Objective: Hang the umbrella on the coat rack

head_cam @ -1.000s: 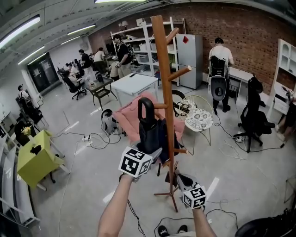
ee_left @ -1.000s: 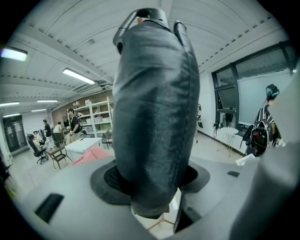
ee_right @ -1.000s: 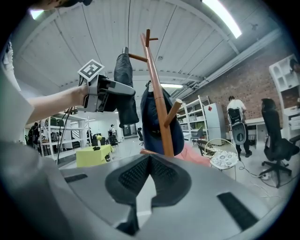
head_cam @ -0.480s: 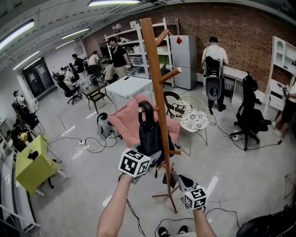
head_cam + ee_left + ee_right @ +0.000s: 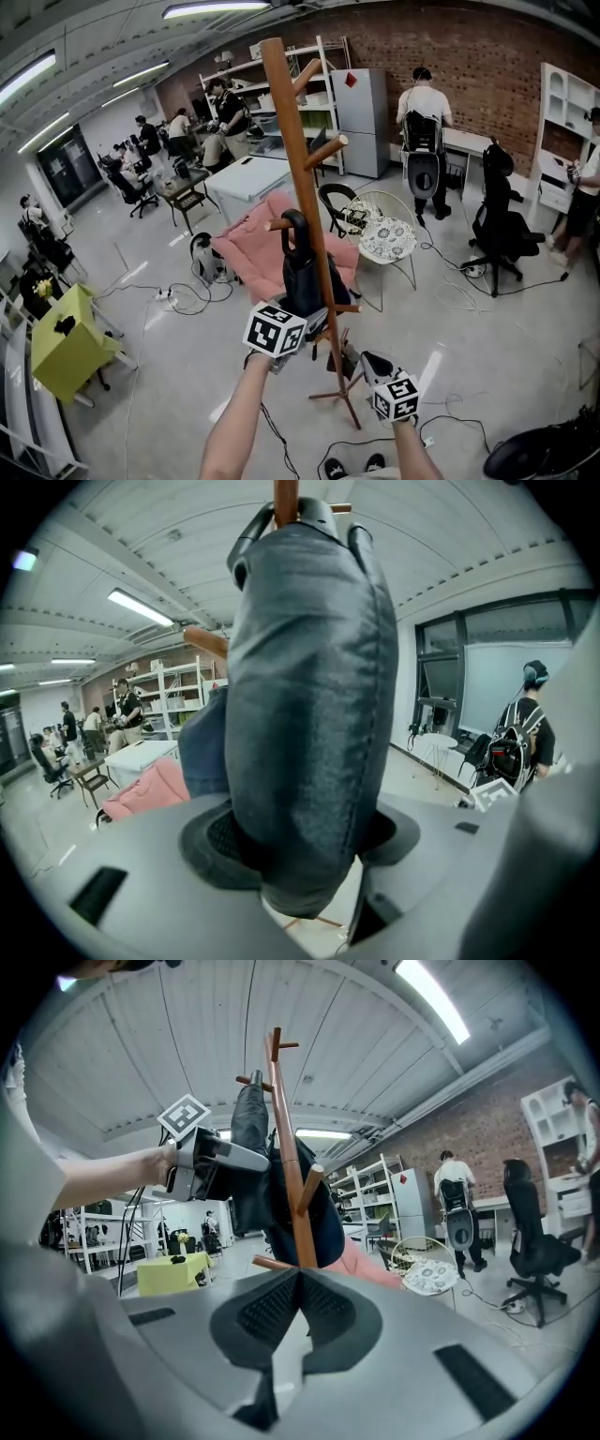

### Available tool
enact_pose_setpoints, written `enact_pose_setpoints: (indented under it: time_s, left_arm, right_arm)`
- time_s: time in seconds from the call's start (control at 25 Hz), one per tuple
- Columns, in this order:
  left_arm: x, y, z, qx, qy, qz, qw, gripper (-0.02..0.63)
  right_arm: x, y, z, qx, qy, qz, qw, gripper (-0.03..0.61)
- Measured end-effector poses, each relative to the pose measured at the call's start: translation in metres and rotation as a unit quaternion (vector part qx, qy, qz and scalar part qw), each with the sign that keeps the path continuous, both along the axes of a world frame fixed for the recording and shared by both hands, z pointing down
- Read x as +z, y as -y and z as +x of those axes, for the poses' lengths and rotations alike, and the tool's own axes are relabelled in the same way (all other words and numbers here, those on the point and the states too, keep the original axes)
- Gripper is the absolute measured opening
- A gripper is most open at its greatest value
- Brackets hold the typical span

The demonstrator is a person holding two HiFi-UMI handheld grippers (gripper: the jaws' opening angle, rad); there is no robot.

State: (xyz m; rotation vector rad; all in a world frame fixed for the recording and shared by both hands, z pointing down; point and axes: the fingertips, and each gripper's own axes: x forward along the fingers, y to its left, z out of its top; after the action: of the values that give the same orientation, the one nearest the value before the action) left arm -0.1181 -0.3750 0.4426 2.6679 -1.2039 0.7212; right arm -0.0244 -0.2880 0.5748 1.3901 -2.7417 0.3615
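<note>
A tall wooden coat rack (image 5: pixel 302 192) stands on the floor straight ahead. Pressed against its pole hangs a folded dark umbrella (image 5: pixel 305 279), whose black loop handle (image 5: pixel 295 228) is level with a short peg (image 5: pixel 275 224) on the pole's left. I cannot tell whether the loop rests on that peg. My left gripper (image 5: pixel 300 316) is shut on the umbrella's lower body, which fills the left gripper view (image 5: pixel 309 686) between wide-set jaws. Lower right, my right gripper (image 5: pixel 364 359) is shut and holds nothing. It points at the rack's pole (image 5: pixel 291 1176) from near the base.
Behind the rack are a pink padded chair (image 5: pixel 253 248) and a white wire chair (image 5: pixel 394 239). Cables (image 5: pixel 187 298) trail over the floor at left, near a yellow-green table (image 5: pixel 61 342). A black office chair (image 5: pixel 502 230) stands at right. People work at desks and shelves further back.
My left gripper has lowered the umbrella a little along the pole, and the loop handle has come down to the short peg. The right gripper has barely shifted.
</note>
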Motion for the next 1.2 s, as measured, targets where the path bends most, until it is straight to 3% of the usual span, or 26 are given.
enact_pose_setpoints:
  time_s: [0.84, 1.2]
  left_arm:
    - [0.008, 0.012, 0.019, -0.004, -0.04, 0.01, 0.9991, 0.27]
    - [0.001, 0.009, 0.001, -0.064, -0.061, 0.054, 0.9946, 0.288]
  right_arm:
    - [0.015, -0.009, -0.012, -0.018, -0.008, -0.032, 0.999, 0.003]
    - [0.018, -0.012, -0.017, -0.031, -0.01, -0.037, 0.999, 0.003]
